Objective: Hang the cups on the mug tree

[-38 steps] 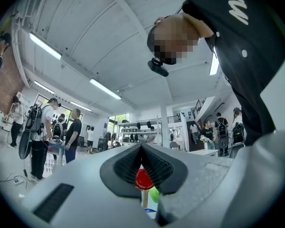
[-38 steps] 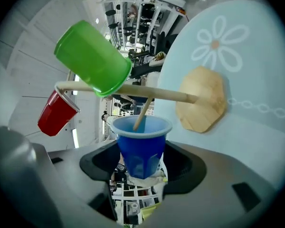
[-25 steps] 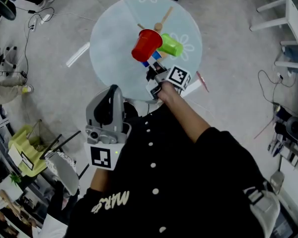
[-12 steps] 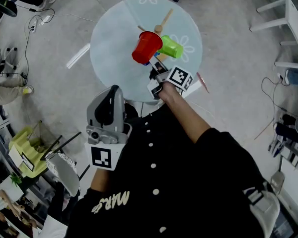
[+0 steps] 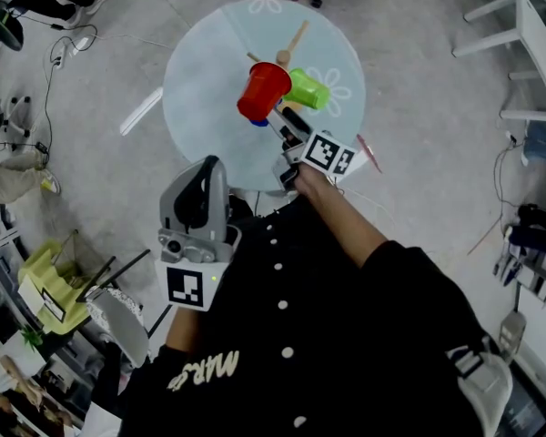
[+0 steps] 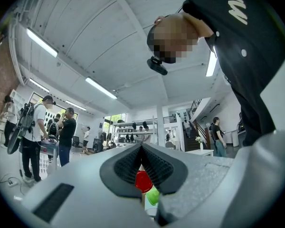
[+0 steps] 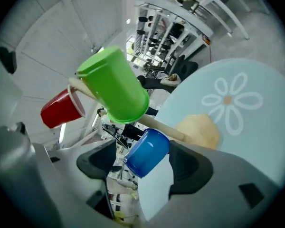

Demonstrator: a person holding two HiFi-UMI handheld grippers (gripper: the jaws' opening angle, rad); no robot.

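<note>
1. Head view, nearest the body: shows the left hand-held gripper (image 5: 207,167) held upright against the black shirt (image 5: 346,335), well short of the counter (image 5: 200,98).
2. Left gripper view: finds its pads pressed together at the tips, with nothing gripped. Catches only slivers of the red cup (image 6: 143,181) and green cup (image 6: 153,195) far off through the slit beneath the pads.
3. Farther out in the head view: places the right hand-held gripper (image 5: 284,119) over the counter's near part, pointing in at the mug tree (image 5: 285,57).
4. Right gripper view: shows those jaws spread wide and clamped on nothing, with the blue cup (image 7: 147,152) lying between them. Leaves a clear gap on one side of the cup; cannot tell whether the other side touches its pad.
5. Sets the blue cup just beside a wooden peg (image 7: 168,129) of the mug tree. Hides the handle, so cannot tell whether the cup hangs on that peg.
6. Beyond: shows the green cup tilted on a higher peg, and the red cup tilted farther out to its side. From above, leaves almost none of the blue cup visible under the red one.
7. Farthest: rests the tree's pale round base on the flower-printed counter, with most of the trunk covered by the cups.
</note>
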